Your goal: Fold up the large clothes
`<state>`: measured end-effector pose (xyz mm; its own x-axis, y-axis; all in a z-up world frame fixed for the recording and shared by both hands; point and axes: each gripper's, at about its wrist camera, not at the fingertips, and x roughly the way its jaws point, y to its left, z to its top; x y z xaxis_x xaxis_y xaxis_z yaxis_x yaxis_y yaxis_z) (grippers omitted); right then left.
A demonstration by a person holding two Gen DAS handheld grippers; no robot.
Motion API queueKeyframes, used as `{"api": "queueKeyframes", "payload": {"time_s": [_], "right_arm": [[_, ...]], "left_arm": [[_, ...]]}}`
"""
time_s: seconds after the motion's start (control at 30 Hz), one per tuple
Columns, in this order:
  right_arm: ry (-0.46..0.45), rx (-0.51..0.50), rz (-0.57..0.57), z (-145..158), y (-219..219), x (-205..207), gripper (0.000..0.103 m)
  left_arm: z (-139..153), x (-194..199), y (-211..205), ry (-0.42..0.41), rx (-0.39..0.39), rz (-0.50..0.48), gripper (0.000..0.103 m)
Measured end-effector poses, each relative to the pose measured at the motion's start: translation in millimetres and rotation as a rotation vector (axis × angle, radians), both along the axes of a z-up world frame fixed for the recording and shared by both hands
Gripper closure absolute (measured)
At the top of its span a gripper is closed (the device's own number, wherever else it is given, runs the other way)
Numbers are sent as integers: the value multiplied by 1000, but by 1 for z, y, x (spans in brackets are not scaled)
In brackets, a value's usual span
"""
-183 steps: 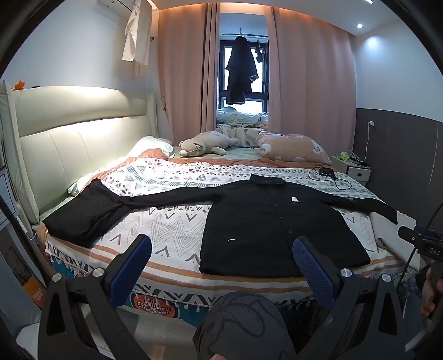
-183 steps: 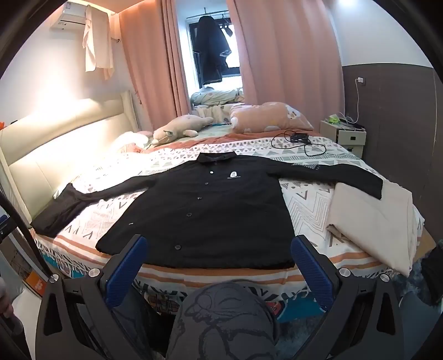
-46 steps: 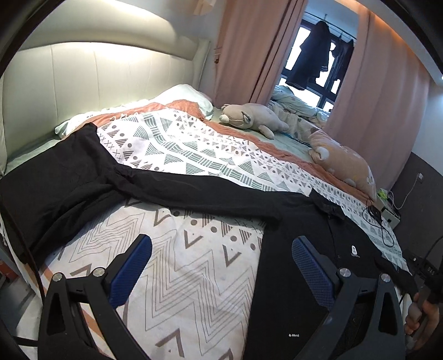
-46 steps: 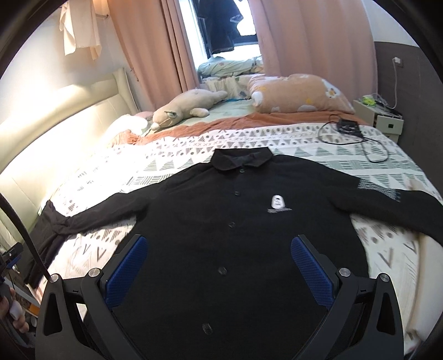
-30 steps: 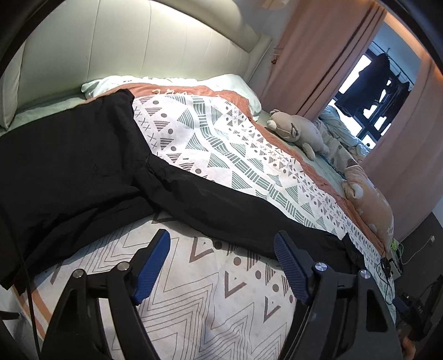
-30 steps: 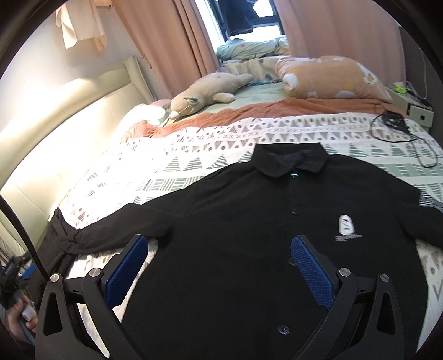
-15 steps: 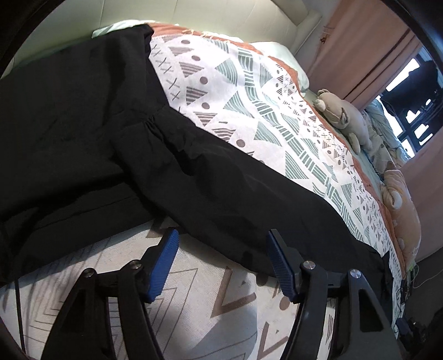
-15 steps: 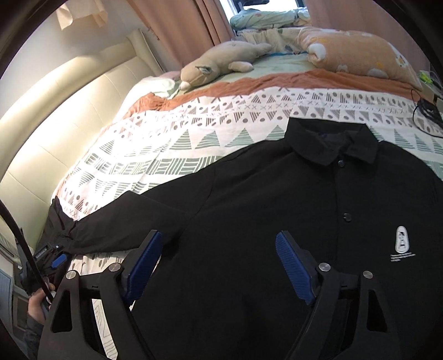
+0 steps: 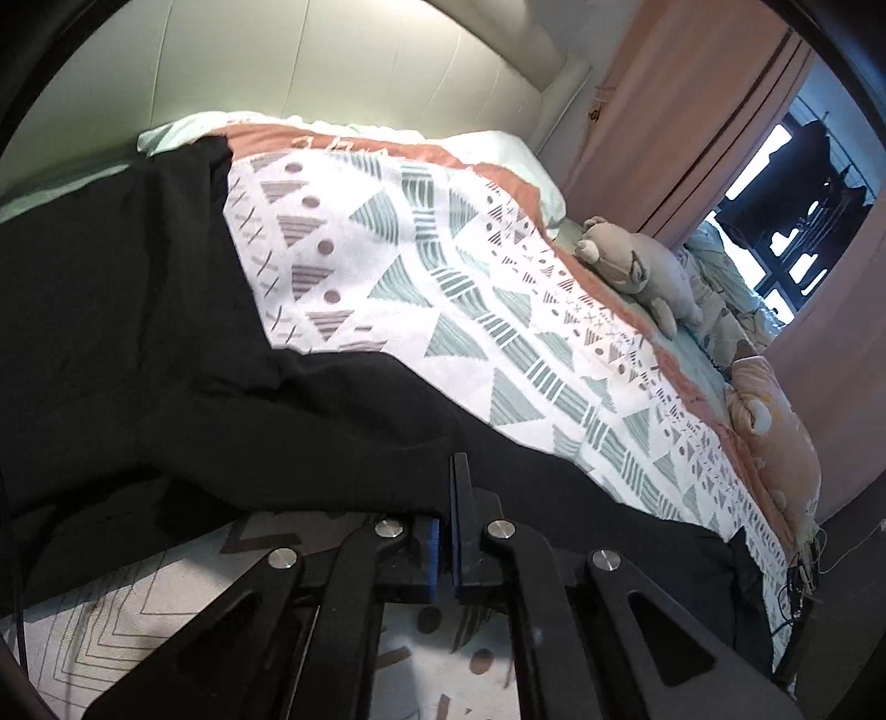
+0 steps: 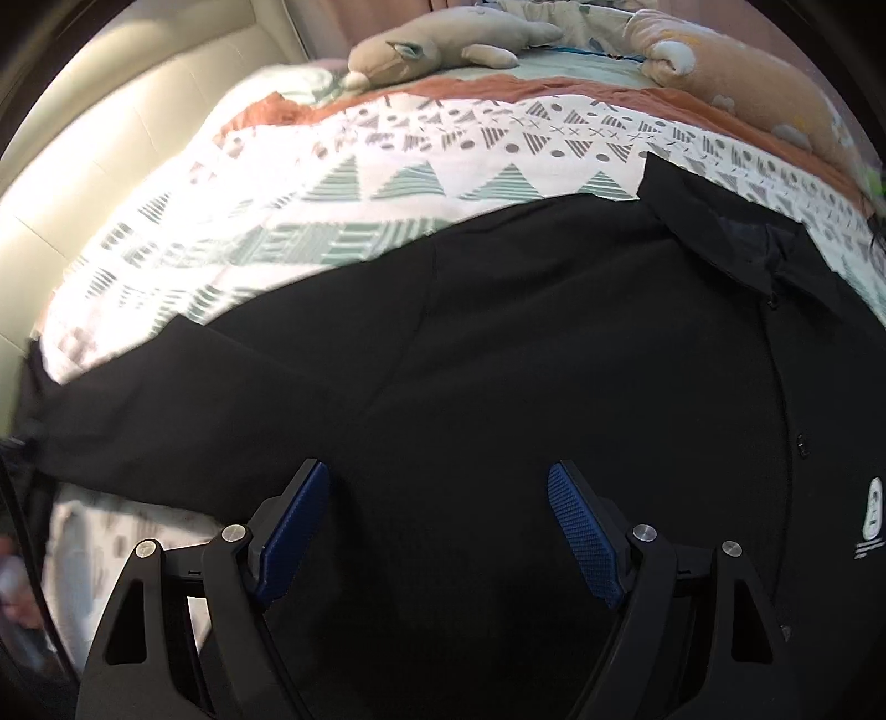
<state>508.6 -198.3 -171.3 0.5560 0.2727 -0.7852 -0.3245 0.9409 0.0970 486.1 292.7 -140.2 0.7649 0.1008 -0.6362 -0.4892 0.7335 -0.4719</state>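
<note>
My left gripper has just clamped onto the sleeve of the long black button-up shirt spread on the patterned bedspread, so folding starts, while my right gripper hangs apart above its chest.

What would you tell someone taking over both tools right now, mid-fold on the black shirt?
Left tool: shut, pinching the lower edge of the shirt's sleeve.
Right tool: open, nothing gripped, over the black shirt near the shoulder and chest; its jaws have just been closing a little.
The shirt lies flat, front up, buttoned, collar toward the plush toys, on the patterned bedspread.
Done: sleeve gripped only. No fold made yet.
Left: probably bring the sleeve across the body, then the other sleeve and the body folds.
</note>
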Motion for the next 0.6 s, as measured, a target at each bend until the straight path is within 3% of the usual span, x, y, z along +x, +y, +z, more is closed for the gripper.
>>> {"api": "queueKeyframes", "payload": {"time_s": [0.23, 0.37, 0.6], "right_arm": [[18, -163, 19, -16, 36, 12, 23], [7, 21, -16, 6, 7, -1, 23], [-43, 219, -100, 59, -67, -48, 22]], "left_arm": [[71, 16, -33, -129, 43, -107, 99], [108, 19, -60, -190, 55, -178, 99], [157, 26, -121, -267, 54, -339, 99]]}}
